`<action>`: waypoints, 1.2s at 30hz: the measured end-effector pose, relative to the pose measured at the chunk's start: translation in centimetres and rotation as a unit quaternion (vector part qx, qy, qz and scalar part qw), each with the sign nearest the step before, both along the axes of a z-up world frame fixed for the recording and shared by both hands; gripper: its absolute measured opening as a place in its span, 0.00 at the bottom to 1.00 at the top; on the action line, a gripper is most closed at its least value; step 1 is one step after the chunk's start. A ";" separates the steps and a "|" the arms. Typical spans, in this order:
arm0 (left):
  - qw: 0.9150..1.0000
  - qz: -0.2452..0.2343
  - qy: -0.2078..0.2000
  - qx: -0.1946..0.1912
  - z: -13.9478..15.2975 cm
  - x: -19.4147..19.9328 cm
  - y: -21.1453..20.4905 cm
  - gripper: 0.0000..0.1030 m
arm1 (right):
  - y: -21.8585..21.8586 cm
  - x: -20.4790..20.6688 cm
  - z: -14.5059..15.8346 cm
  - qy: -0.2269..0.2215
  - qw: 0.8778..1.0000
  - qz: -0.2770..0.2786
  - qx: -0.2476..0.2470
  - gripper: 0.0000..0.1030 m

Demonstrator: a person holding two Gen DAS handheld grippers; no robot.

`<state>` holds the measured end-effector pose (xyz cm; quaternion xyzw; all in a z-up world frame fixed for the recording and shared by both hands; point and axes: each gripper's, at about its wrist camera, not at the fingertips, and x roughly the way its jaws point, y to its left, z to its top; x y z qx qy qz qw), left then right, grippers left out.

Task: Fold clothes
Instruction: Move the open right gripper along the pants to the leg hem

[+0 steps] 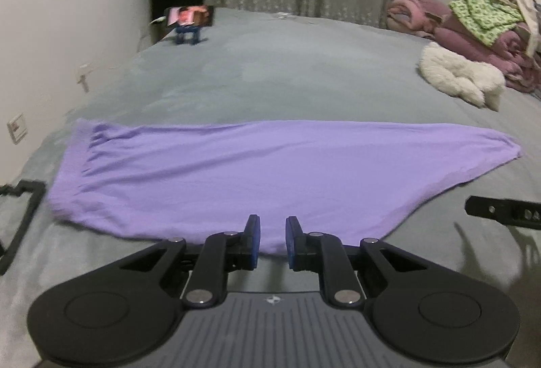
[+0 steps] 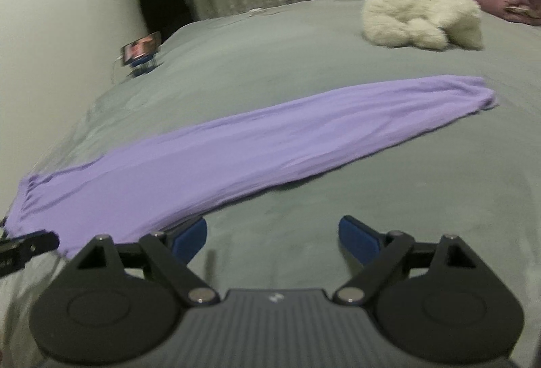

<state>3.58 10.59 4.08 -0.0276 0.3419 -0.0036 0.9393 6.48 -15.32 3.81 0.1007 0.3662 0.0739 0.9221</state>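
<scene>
A lilac garment [image 1: 236, 178] lies flat on the grey bed [image 1: 287, 73], folded into a long strip that tapers to a point on the right. My left gripper [image 1: 273, 222] sits at its near edge, the blue pads [image 1: 254, 232] a narrow gap apart with cloth showing between them; the pads do not press on it. In the right wrist view the same garment [image 2: 270, 144] runs diagonally. My right gripper [image 2: 273, 226] hovers wide open over bare bedding, its left pad [image 2: 191, 234] beside the garment's near edge. A tip of the other gripper [image 1: 500, 210] shows at the right edge.
A phone on a blue stand [image 1: 190, 17] stands at the far left corner of the bed. A white fluffy item [image 1: 460, 77] and a pile of pink blankets and clothes [image 1: 473, 26] lie at the far right. A wall [image 1: 50, 46] borders the left side.
</scene>
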 end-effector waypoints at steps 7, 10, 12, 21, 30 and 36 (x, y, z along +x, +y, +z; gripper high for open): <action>0.999 -0.037 -0.006 0.027 -1.8 0.4 -2.0 0.15 | -1.1 0.6 0.3 -0.009 1.000 -0.018 0.015 0.86; 0.998 -0.052 -0.011 0.019 -1.6 -0.1 -1.8 0.15 | -1.8 1.0 0.1 -0.003 0.999 -0.030 0.033 0.86; 0.997 -0.074 -0.021 0.023 -1.5 -0.6 -2.1 0.16 | -2.1 1.2 0.0 -0.003 0.999 -0.039 0.033 0.86; 0.992 -0.114 -0.013 0.056 -3.0 -0.3 -4.4 0.23 | -2.6 1.9 -0.5 -0.002 0.998 -0.060 0.033 0.86; 0.993 -0.117 -0.001 0.029 -2.6 -0.2 -3.5 0.23 | -4.7 2.1 -1.1 -0.014 0.992 -0.115 0.047 0.87; 0.994 -0.106 -0.010 0.002 -0.8 -0.5 -1.9 0.23 | -4.9 2.4 -1.5 -0.030 0.989 -0.142 0.018 0.87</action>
